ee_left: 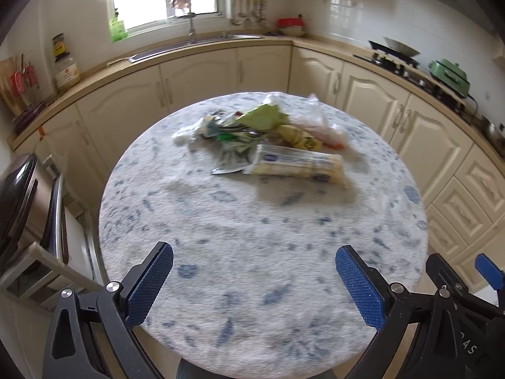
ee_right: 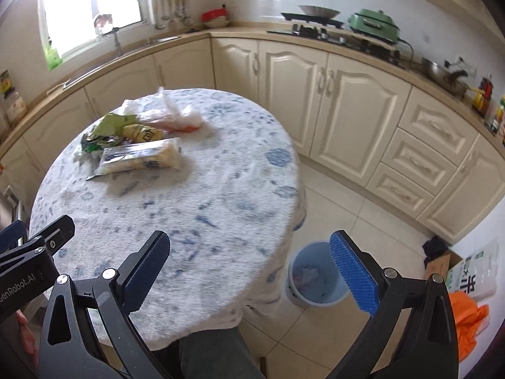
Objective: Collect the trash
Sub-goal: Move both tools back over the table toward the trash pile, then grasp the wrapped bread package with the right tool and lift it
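Kitchen cabinets ring a round clothed surface [ee_left: 252,237] where the trash [ee_left: 262,145] is heaped at the far side, well apart from both grippers, left [ee_left: 254,287] and right [ee_right: 249,276], whose fingers are spread wide and empty, presumably readied for grasping, while a bin [ee_right: 311,279] is set beside the surface for drops.

A round table [ee_left: 252,252] wears a white cloth with blue spots. On its far side lies a small heap of trash [ee_left: 262,139]: a long pale yellow packet [ee_left: 296,165] in front, green wrappers [ee_left: 262,117] behind it, and a clear plastic bag [ee_left: 318,123] beside them. The near side of the cloth is bare.

On the tiled floor [ee_right: 363,218], just beside the table, stands a blue bin [ee_right: 312,284].
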A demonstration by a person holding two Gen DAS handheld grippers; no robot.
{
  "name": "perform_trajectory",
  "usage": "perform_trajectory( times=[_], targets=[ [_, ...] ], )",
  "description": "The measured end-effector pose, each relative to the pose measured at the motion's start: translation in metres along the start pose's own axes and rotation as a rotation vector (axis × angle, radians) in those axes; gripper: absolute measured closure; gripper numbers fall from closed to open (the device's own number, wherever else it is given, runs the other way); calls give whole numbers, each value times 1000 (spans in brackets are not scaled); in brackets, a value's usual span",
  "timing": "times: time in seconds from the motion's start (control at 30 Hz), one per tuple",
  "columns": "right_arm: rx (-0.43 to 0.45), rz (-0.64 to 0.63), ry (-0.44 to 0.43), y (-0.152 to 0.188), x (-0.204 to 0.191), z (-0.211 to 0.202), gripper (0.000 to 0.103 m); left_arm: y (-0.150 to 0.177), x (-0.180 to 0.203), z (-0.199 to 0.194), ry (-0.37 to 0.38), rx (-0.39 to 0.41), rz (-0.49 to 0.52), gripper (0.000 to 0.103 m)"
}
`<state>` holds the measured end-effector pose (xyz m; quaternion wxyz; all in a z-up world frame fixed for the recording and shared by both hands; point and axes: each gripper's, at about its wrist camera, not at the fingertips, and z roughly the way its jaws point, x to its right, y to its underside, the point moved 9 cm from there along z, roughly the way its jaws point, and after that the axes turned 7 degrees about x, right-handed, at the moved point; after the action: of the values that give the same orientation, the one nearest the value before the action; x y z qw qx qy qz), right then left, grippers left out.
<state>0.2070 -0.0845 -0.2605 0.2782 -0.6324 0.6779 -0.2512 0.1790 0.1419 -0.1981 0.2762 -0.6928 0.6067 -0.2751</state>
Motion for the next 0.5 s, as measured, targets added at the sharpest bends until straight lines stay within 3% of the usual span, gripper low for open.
perform_trajectory(
  times=[0.27, 0.5],
  targets=[
    [-1, -111, -63, -14, -51, 20, 0, -1, -38, 25, -44, -46, -73, 1],
    [0, -252, -154, -30, -102, 57, 0, -13, -65, 70, -93, -85, -124, 2]
  ],
)
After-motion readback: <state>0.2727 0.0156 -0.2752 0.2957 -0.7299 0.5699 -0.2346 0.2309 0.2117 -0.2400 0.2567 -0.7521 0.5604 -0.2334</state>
